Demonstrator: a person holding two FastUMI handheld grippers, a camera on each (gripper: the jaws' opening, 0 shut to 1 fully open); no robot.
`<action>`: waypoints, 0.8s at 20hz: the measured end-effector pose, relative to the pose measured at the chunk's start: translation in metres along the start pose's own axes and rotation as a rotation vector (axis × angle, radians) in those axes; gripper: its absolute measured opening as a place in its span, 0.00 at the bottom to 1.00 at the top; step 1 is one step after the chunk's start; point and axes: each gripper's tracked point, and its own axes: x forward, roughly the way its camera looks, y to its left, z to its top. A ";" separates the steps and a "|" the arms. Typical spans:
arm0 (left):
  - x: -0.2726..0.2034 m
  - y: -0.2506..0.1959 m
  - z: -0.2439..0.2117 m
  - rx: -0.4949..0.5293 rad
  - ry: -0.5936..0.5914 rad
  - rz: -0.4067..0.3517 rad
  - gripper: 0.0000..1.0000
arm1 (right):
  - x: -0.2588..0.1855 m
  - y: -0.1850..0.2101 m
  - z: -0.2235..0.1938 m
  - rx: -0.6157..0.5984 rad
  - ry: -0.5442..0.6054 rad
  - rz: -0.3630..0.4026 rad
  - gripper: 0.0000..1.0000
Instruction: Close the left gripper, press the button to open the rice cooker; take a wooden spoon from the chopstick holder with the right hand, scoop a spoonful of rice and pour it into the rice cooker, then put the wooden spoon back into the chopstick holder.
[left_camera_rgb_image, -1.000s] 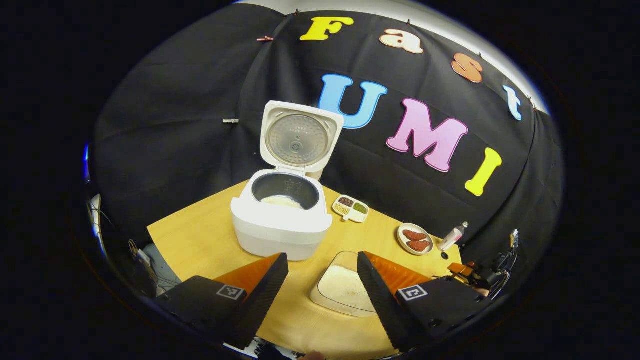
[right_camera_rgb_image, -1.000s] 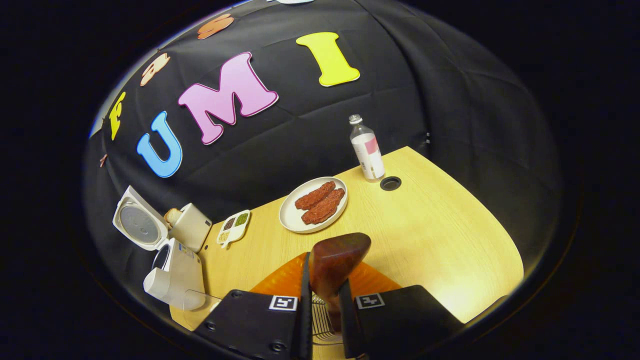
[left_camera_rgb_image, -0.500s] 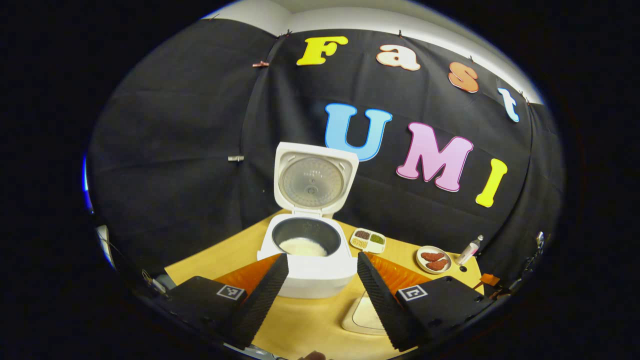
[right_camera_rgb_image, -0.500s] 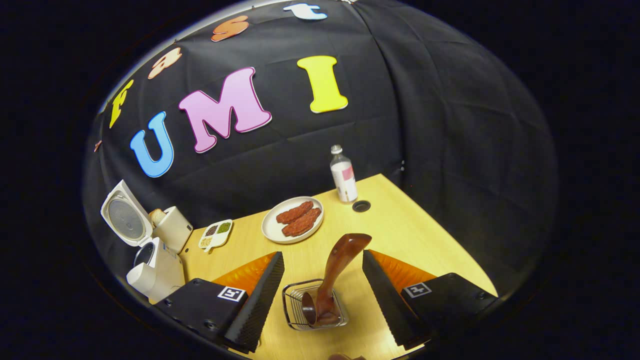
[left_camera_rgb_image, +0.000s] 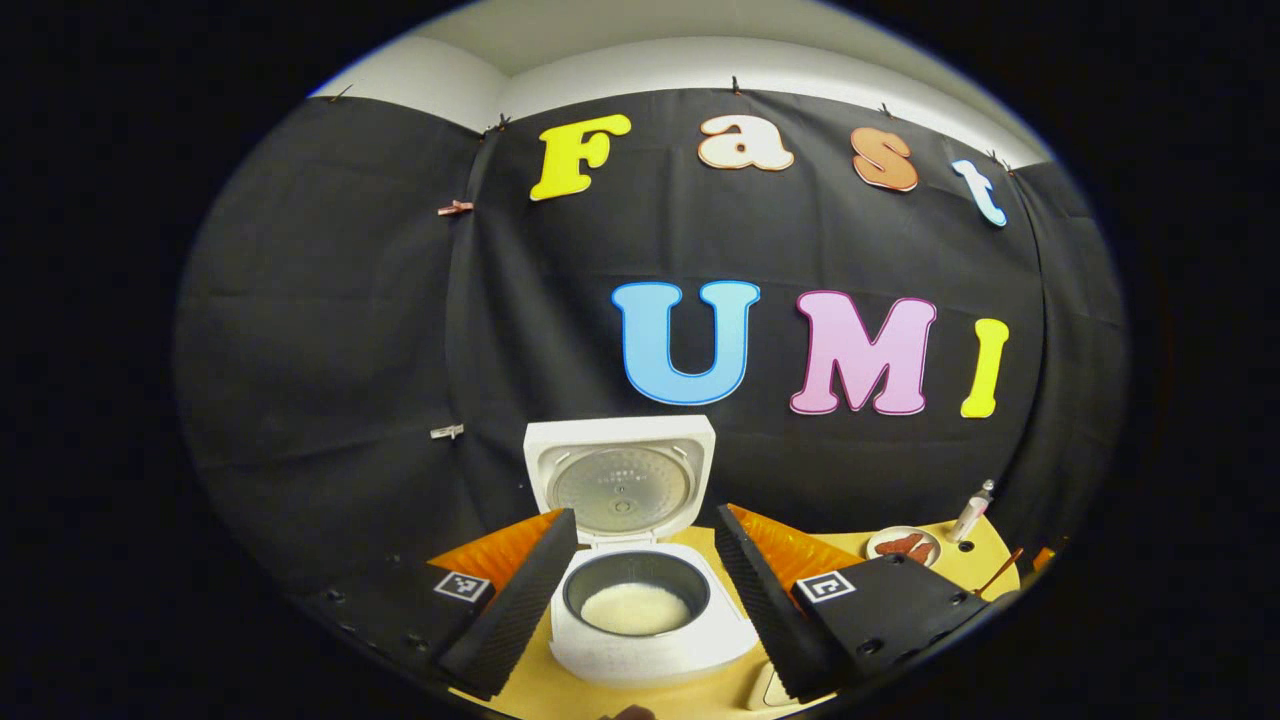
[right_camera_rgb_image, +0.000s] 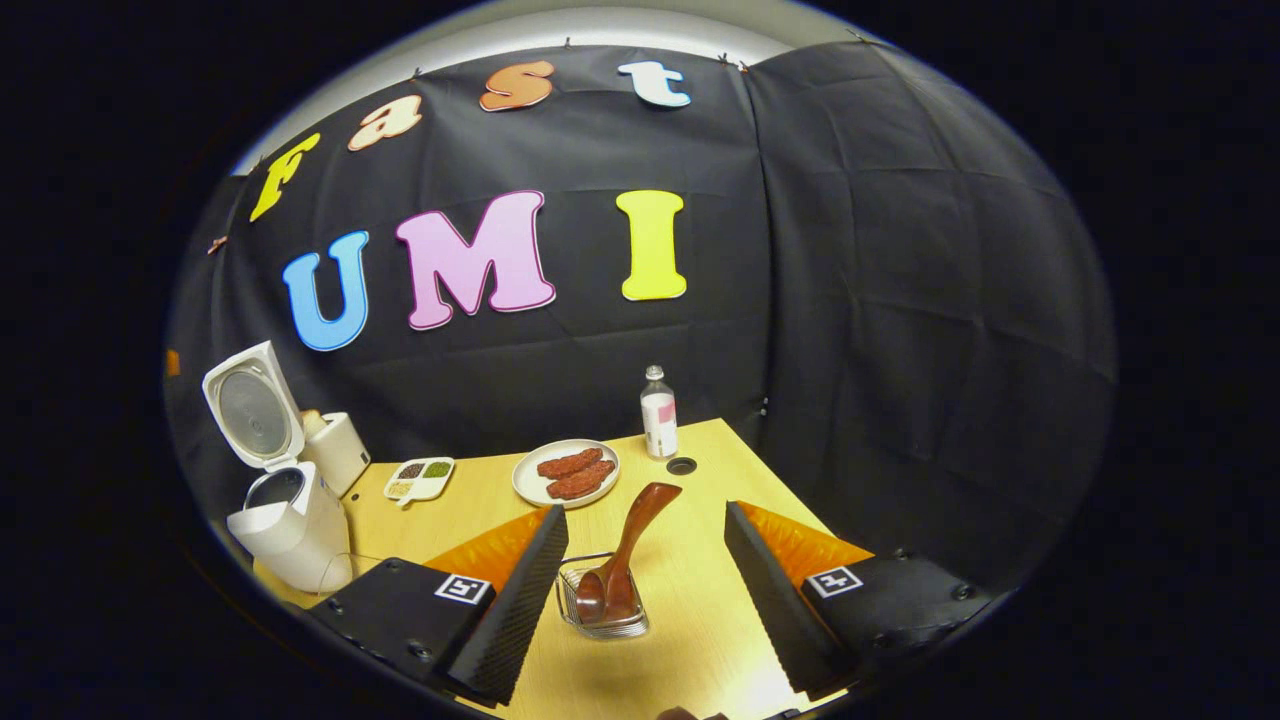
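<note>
left tongs (left_camera_rgb_image: 645, 560): spread wide, nothing between them; ribbed inner faces on the fingers (left_camera_rgb_image: 515, 610). seen between them, the rice cooker (left_camera_rgb_image: 640, 620), a white rounded-square body. its lid (left_camera_rgb_image: 620, 485) stands upright at the back, with a dimpled round metal inner plate. the dark inner pot holds a shallow pale mound of rice (left_camera_rgb_image: 635, 608). the cooker sits on a light wood-grain counter (left_camera_rgb_image: 960, 565). far right on the counter, a white plate (left_camera_rgb_image: 903, 544) and a small clear bottle (left_camera_rgb_image: 972, 512).

right tongs (right_camera_rgb_image: 645, 560): spread, pinching nothing. wooden spoon (right_camera_rgb_image: 622, 555): dark reddish-brown, glossy. it stands bowl-down in the chopstick holder (right_camera_rgb_image: 603, 605), a small square wire-mesh basket, and its flared handle leans up and to the right, clear of both fingers. the holder stands on the counter (right_camera_rgb_image: 700, 620) between the spread fingers.

in the right gripper view, farther back on the counter: a round white plate (right_camera_rgb_image: 565, 473) with two reddish-brown pieces of food (right_camera_rgb_image: 570, 475) lying side by side; a clear bottle (right_camera_rgb_image: 657, 425) upright behind it, just beside a round dark hole (right_camera_rgb_image: 681, 466) in the counter; a small white divided dish (right_camera_rgb_image: 420, 478) with dark, green and pale grains in separate compartments. the open rice cooker (right_camera_rgb_image: 285, 525) is at the left edge, and a cream boxy appliance (right_camera_rgb_image: 335, 452) stands behind it.
</note>
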 end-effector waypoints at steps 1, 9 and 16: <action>0.011 0.003 0.010 -0.001 -0.012 0.001 0.95 | -0.008 0.004 0.000 -0.020 0.000 0.006 0.98; 0.129 0.034 0.077 -0.062 -0.100 0.007 0.95 | -0.057 0.044 -0.001 -0.019 0.001 0.031 0.98; 0.221 0.037 0.060 -0.063 -0.080 -0.001 0.95 | -0.076 0.065 0.000 -0.016 -0.001 0.024 0.99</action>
